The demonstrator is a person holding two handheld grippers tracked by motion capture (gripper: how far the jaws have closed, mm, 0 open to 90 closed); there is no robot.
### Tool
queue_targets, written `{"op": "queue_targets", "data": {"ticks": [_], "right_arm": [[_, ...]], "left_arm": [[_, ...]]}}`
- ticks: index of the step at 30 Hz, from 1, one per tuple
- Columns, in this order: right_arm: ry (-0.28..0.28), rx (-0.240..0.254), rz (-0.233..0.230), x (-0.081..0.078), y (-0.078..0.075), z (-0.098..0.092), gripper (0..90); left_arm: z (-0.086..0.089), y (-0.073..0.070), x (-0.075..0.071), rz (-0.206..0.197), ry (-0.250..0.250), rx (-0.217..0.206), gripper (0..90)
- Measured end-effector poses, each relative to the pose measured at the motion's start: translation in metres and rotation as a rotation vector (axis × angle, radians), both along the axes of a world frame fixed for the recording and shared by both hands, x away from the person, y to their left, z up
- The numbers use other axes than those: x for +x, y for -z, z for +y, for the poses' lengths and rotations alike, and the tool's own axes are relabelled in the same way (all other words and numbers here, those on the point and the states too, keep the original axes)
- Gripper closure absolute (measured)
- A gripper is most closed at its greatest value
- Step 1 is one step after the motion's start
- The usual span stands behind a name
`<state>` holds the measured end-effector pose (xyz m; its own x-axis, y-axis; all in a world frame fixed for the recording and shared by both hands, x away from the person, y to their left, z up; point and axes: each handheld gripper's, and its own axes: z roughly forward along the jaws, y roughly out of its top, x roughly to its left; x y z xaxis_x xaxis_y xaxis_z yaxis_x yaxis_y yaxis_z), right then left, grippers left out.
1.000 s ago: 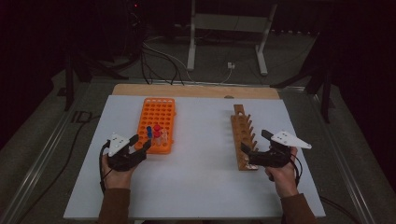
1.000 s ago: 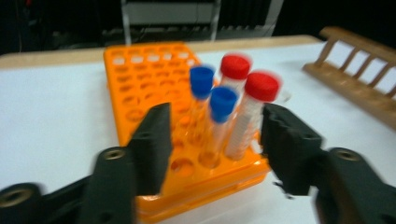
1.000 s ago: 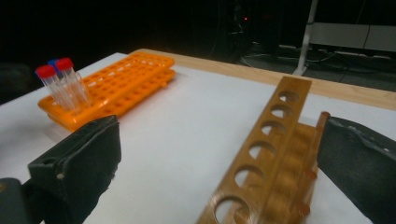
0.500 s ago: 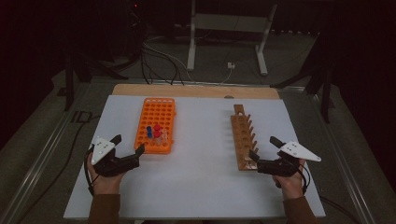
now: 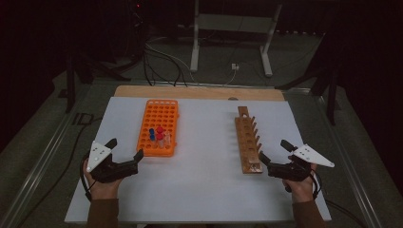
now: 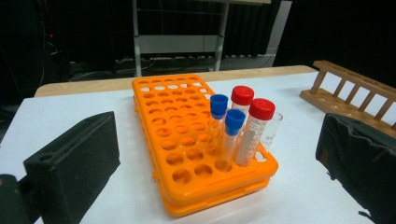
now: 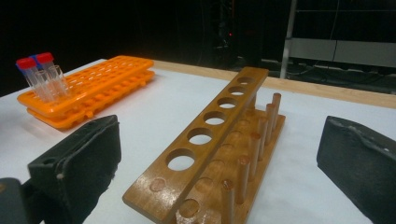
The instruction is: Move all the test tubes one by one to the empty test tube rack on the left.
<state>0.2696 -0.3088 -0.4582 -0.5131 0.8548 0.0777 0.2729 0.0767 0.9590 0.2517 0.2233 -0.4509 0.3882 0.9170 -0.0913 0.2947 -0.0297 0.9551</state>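
Observation:
An orange tube rack (image 5: 158, 124) lies left of centre on the white table; several capped tubes (image 5: 159, 135), red and blue, stand in its near right corner. In the left gripper view the tubes (image 6: 240, 126) stand upright in the rack (image 6: 187, 140). My left gripper (image 5: 126, 148) hovers off the rack's near left corner. Its jaws have just been opening and stand wide, with nothing held between them. A wooden peg rack (image 5: 248, 140) lies to the right with its holes empty (image 7: 215, 135). My right gripper (image 5: 273, 150) sits open just right of its near end, touching nothing.
A bare wooden strip (image 5: 199, 92) runs along the table's far edge. Beyond it, a metal stand (image 5: 228, 38) and cables (image 5: 161, 57) lie on the dark floor. Metal rails (image 5: 43, 156) flank the table. White tabletop (image 5: 204, 161) stretches between the two racks.
Both hands have drawn back toward the near edge, the left one leftward away from the orange rack, the right one rightward. The left jaws have spread wider.

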Motion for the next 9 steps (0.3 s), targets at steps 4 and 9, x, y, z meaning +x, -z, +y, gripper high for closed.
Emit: {"op": "queue_targets", "data": {"ticks": [4, 9], "right_arm": [[-0.006, -0.021, -0.008, -0.0008, -0.0001, 0.0035, 0.1], [-0.003, -0.025, 0.007, 0.0000, 0.0015, 0.0042, 0.1]], "left_arm": [[-0.0006, 0.0021, 0.0005, 0.002, -0.010, 0.003, 0.6], [0.0006, 0.0039, -0.0001, 0.004, -0.032, -0.003, 0.6]]}}
